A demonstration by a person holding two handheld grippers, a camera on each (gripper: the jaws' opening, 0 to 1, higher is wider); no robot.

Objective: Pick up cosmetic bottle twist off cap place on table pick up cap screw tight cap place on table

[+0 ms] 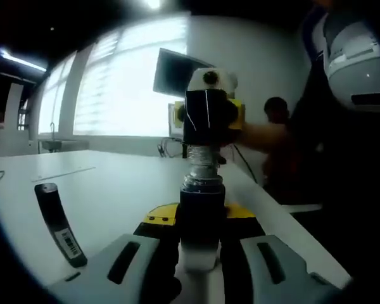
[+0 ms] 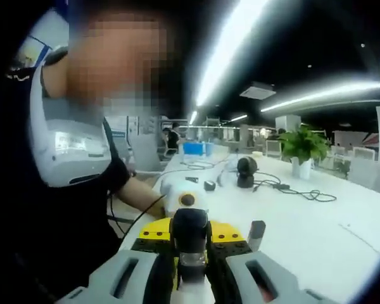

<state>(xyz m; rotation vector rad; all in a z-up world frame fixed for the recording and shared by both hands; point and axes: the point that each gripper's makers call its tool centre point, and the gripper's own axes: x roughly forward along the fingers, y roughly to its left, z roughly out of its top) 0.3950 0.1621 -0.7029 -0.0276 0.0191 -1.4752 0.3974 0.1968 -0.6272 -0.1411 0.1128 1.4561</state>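
I hold the bottle (image 1: 201,212) upright in my left tool (image 1: 199,253), whose jaws are closed on its dark body above the near edge of the white counter (image 1: 114,183). My right tool (image 1: 207,114) meets it head-on from the far side and sits over the top, jaws closed around the cap (image 1: 208,117). Just under that grip the ribbed silver neck (image 1: 202,163) shows bare, so I judge the cap is either partly unscrewed or only just seated on the threads; I cannot tell which from here.

In the right gripper view, my right tool (image 2: 191,256) clamps the dark cap end (image 2: 190,231), with the left tool's yellow body (image 2: 155,229) straight ahead.

A dark stick-like item with a barcode label (image 1: 60,225) lies on the counter toward its left side, well apart from the bottle. Cables (image 2: 291,190) and a potted plant (image 2: 302,149) sit farther along the counter.

The step in hand looks like the twisting one. Next I would keep the left tool firm and still, rotate the right about the bottle's axis, and stay in line with the neck so the threads do not bind.
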